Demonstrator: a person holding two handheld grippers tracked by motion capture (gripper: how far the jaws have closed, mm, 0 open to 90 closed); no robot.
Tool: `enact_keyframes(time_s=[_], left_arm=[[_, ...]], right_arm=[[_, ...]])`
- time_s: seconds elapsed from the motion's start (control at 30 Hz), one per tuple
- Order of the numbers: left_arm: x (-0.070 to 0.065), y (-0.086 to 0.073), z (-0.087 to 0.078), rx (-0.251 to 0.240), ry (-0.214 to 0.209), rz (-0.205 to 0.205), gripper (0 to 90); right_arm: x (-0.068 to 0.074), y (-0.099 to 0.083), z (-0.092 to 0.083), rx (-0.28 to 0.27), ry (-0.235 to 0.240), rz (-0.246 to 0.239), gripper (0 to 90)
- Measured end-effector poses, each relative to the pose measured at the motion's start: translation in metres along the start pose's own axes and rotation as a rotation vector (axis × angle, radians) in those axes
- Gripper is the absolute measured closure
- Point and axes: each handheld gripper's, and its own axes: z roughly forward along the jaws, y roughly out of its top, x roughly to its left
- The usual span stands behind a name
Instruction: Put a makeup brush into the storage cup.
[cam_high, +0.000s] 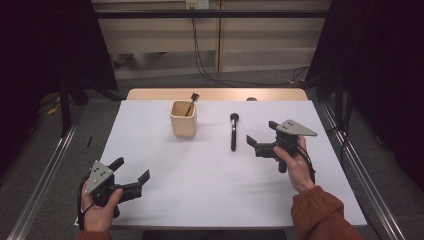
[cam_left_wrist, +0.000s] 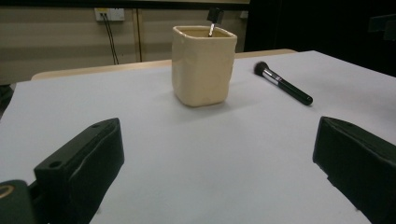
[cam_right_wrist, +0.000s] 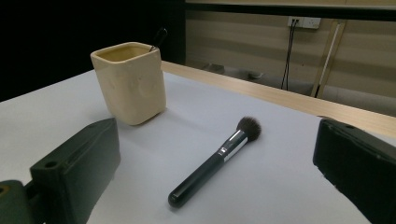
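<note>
Right gripper (cam_high: 261, 137) wide open, closing on brush (cam_high: 233, 131) at frame centre, beside cup (cam_high: 183, 119). Left gripper (cam_high: 131, 172) wide, idle lower left. Could roll away if nudged off-centre.

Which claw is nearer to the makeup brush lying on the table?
Right. The right claw hangs open just beside the makeup brush, by its handle end. The left claw is open too, far off at the table's near left, nearer the person than the cup.

black makeup brush (cam_right_wrist: 212, 162) — flat on table, beside cup (cam_right_wrist: 131, 83)
</note>
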Motion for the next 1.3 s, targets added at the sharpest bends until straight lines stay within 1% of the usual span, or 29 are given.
enact_keyframes(time_s=[0.03,0.1,0.17,0.27,0.33,0.37,0.43,0.47,0.53,0.63,0.77,0.83,0.93,1.13,1.23,1.3], left_arm=[[0.0,0.0,0.0,-0.001,0.001,0.005,2.0],[0.001,0.0,0.0,-0.003,-0.004,-0.005,1.9],[0.002,0.0,0.0,-0.001,0.003,-0.011,1.9],[0.002,0.0,0.0,0.001,0.004,-0.008,1.9],[0.001,0.0,0.001,0.004,-0.001,-0.002,1.9],[0.001,0.0,0.001,0.002,-0.006,-0.006,1.9],[-0.001,0.0,0.002,0.004,-0.015,0.0,1.9],[-0.001,0.001,0.002,0.004,-0.016,0.005,1.9],[-0.002,0.001,0.002,0.008,-0.02,0.004,1.9],[-0.002,0.001,0.002,0.007,-0.019,0.005,1.9],[-0.002,0.0,0.002,0.01,-0.018,0.014,1.9],[-0.003,0.0,0.003,0.011,-0.02,0.012,1.9],[-0.003,0.001,0.003,0.015,-0.018,0.018,1.9],[-0.003,0.0,0.003,0.018,-0.02,0.023,1.9],[-0.002,0.0,0.003,0.017,-0.019,0.024,1.9],[-0.003,0.0,0.003,0.017,-0.019,0.023,1.9]], right_arm=[[-0.001,0.002,0.002,0.007,0.004,-0.002,0.2],[-0.001,0.006,0.008,0.013,-0.003,-0.009,0.4],[-0.001,0.01,0.013,0.015,0.004,-0.012,0.2],[-0.003,0.016,0.023,0.033,0.017,-0.013,0.2],[-0.004,0.02,0.029,0.038,0.016,-0.019,0.2],[-0.004,0.023,0.033,0.043,0.019,-0.022,0.2],[-0.005,0.026,0.038,0.052,0.022,-0.032,0.2],[-0.005,0.028,0.043,0.065,0.016,-0.043,0.4],[-0.006,0.03,0.047,0.073,0.016,-0.043,0.7],[-0.006,0.032,0.055,0.092,0.029,-0.047,0.5],[-0.005,0.032,0.062,0.112,0.034,-0.053,0.4],[-0.006,0.032,0.065,0.123,0.033,-0.056,0.4],[-0.008,0.031,0.07,0.138,0.029,-0.049,0.6],[-0.01,0.033,0.081,0.195,0.028,-0.056,1.2],[-0.009,0.033,0.085,0.249,0.027,-0.044,1.8],[-0.008,0.032,0.089,0.302,0.025,-0.038,1.8]])
